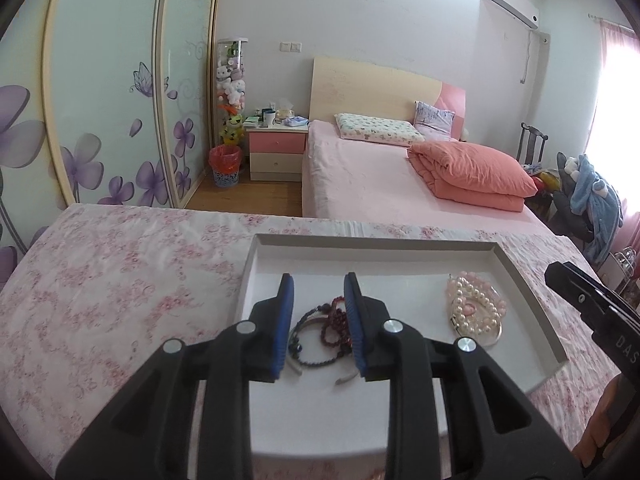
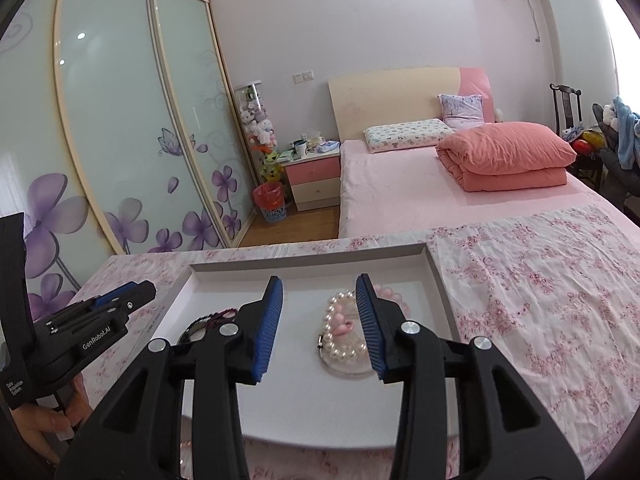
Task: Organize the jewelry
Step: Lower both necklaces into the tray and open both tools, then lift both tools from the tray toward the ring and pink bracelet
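A white shallow tray (image 1: 372, 248) lies on a pink floral cloth. In it, at the left, lies a pile of dark red and dark blue bead bracelets (image 1: 320, 332) with a pale bangle. At the right lies a pearl and pink bead cluster (image 1: 476, 304) on a clear bangle. My left gripper (image 1: 319, 284) is open above the dark bracelets. My right gripper (image 2: 319, 288) is open above the pearl cluster (image 2: 342, 336). The dark bracelets (image 2: 208, 322) and the tray (image 2: 304, 266) also show in the right wrist view, partly hidden by the gripper. Both grippers are empty.
The floral cloth (image 1: 120, 288) covers the work surface. Behind it are a pink bed (image 1: 372, 176) with a folded salmon quilt (image 1: 468, 172), a nightstand (image 1: 276, 152), a bin (image 1: 226, 166) and a sliding wardrobe (image 1: 100, 100). A chair with clothes (image 1: 584, 192) stands at the right.
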Tool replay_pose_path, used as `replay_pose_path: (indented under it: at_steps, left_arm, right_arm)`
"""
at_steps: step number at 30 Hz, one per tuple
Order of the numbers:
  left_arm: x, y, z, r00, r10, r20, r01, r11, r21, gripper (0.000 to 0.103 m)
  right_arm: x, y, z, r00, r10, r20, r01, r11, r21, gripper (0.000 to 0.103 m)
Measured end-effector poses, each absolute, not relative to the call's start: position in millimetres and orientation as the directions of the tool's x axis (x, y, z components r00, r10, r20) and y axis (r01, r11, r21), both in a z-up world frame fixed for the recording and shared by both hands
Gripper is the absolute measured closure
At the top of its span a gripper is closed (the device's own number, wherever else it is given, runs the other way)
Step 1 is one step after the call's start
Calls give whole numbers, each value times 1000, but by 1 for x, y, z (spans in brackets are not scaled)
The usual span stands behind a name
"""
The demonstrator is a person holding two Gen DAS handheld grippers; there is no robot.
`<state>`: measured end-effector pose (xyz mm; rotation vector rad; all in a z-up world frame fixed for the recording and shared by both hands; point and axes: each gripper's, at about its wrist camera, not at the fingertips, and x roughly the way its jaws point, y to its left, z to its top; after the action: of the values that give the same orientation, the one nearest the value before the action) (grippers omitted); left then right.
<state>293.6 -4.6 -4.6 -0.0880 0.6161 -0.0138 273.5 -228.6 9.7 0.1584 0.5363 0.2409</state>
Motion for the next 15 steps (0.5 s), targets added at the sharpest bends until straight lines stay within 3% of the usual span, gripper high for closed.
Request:
replay_pose_path:
  at_steps: [9,15]
  left_arm:
    - [238,7,-10,798,-77,-597,33,996,-84,62]
    - [209,16,-22,774,-109,-623,74,994,-82,46]
  right_arm:
    - [234,-222,-9,760,280,-586,-234,960,156,64]
    - [215,-220,-38,676,280,-682,-264,956,131,66]
